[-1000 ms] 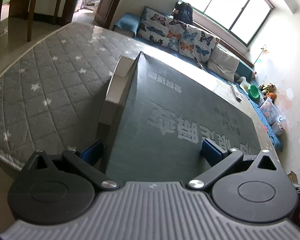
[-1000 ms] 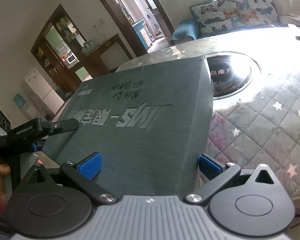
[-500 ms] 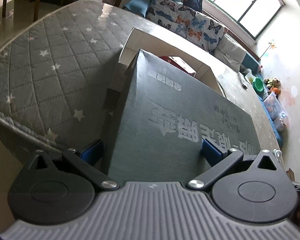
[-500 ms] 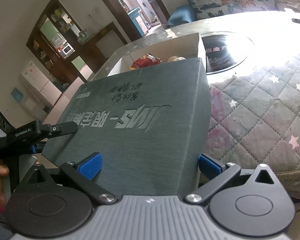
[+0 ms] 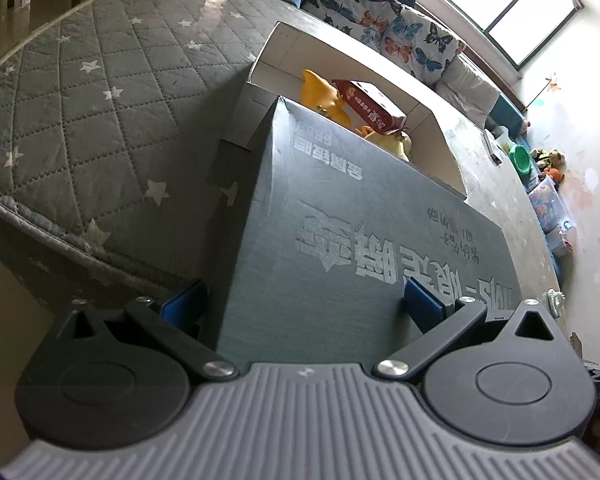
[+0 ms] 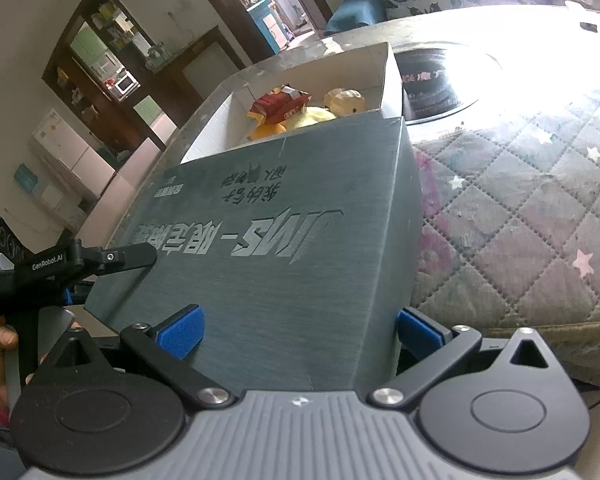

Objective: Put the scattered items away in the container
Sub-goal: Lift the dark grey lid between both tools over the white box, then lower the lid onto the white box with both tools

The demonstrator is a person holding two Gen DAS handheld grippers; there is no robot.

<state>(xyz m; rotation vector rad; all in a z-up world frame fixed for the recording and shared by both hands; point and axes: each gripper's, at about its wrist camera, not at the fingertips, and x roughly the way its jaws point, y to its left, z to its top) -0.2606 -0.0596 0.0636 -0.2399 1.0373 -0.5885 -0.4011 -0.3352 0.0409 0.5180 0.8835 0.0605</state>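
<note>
The left gripper [image 5: 302,306] is spread wide, its blue pads against the two sides of the dark grey lid [image 5: 364,240] at one near corner; the right gripper [image 6: 300,328] grips the other near corner just as wide. The lid tilts, its long axis running across between the two tools, its far edge over the open cardboard box [image 6: 392,76] on the quilted table cover [image 5: 100,120]. Inside lie a red packet [image 6: 280,104] and yellow soft toys [image 6: 320,114].

A dark grey lid [image 5: 360,248] with pale lettering sits tilted over the near part of an open white box [image 5: 284,46] — inside, yellow plush toys [image 6: 320,114] and a red packet [image 5: 366,106].
</note>
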